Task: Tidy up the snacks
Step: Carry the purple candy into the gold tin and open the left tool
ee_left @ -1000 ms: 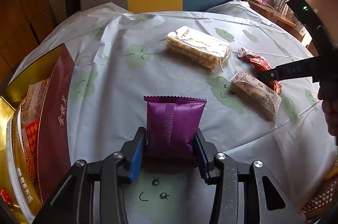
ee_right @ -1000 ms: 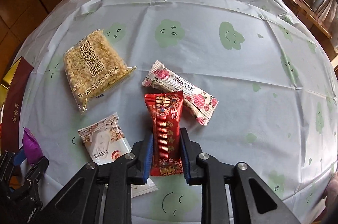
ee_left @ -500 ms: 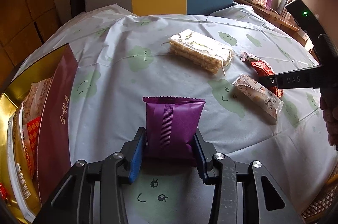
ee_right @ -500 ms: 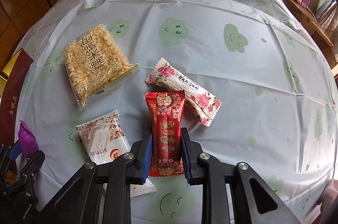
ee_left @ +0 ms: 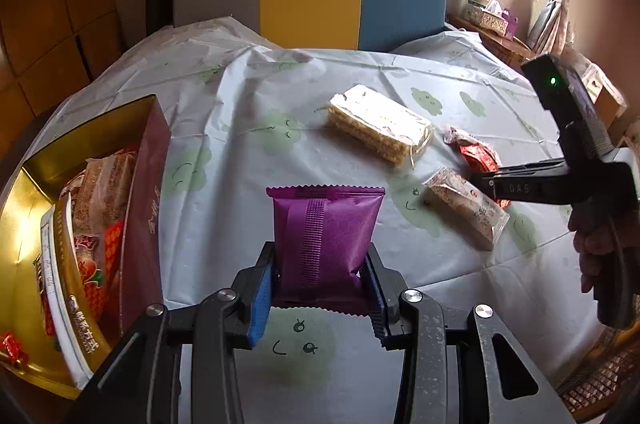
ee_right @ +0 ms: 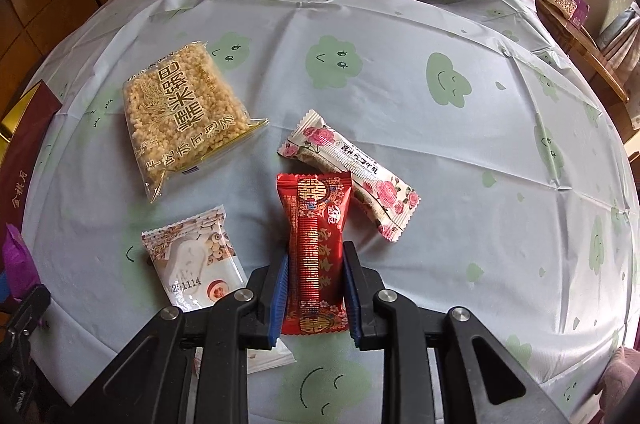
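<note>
Part-way through: two snacks are in your grippers, three wait on the table.

Left wrist view: your left gripper [ee_left: 322, 288] pinches the purple packet [ee_left: 326, 236] upright above the tablecloth [ee_left: 248, 128], near the gift box [ee_left: 144, 192] at your left, which already holds several packets. Right wrist view: your right gripper [ee_right: 314, 288] clamps the red packet [ee_right: 316, 248]; the puffed-rice pack [ee_right: 180, 112], the rose-print bar [ee_right: 352, 180] and the white packet [ee_right: 196, 264] lie unboxed, so I judge most of the sorting remains.
</note>
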The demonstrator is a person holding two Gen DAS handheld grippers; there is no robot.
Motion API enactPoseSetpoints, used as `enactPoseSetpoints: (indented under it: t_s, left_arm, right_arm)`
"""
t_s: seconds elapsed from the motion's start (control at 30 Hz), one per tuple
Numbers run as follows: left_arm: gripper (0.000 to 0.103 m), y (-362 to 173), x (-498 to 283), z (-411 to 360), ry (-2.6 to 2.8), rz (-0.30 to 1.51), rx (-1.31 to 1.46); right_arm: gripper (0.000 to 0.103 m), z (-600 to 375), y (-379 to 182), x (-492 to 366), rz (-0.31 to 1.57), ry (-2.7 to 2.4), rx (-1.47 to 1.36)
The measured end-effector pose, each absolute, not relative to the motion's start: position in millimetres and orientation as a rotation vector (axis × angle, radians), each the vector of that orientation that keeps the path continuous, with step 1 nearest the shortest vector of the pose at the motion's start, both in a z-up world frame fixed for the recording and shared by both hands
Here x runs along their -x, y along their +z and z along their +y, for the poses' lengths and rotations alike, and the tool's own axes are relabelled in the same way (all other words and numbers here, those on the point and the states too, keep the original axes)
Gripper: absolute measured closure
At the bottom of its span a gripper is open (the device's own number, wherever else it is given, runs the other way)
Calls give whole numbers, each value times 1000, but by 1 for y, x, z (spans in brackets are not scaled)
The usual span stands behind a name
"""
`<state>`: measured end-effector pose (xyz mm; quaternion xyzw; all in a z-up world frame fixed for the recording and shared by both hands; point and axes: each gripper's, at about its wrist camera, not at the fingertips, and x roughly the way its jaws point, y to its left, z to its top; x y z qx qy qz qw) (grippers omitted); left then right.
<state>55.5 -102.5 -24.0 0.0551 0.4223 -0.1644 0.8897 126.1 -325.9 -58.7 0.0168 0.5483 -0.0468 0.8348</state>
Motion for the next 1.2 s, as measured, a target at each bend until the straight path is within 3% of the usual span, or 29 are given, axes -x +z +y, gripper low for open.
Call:
enactPoseSetpoints:
  t_s: [0.23,0.53,0.87,1.2]
  left_arm:
    - [62,7,-54,-70,-316,847,-31]
    - [62,27,-78,38,-89,830,110]
    - [61,0,-87,149,234,874,173]
    - [57,-33,-83,162,300,946,169]
  right_arm:
    - [78,-315,-60,-124,1149,-101,-10]
    - [79,-307,-59,-117,1134,-107,24]
    - [79,-305,-58,-117,1133,-108,34]
    - [79,-307,-57,-118,1132,-107,31]
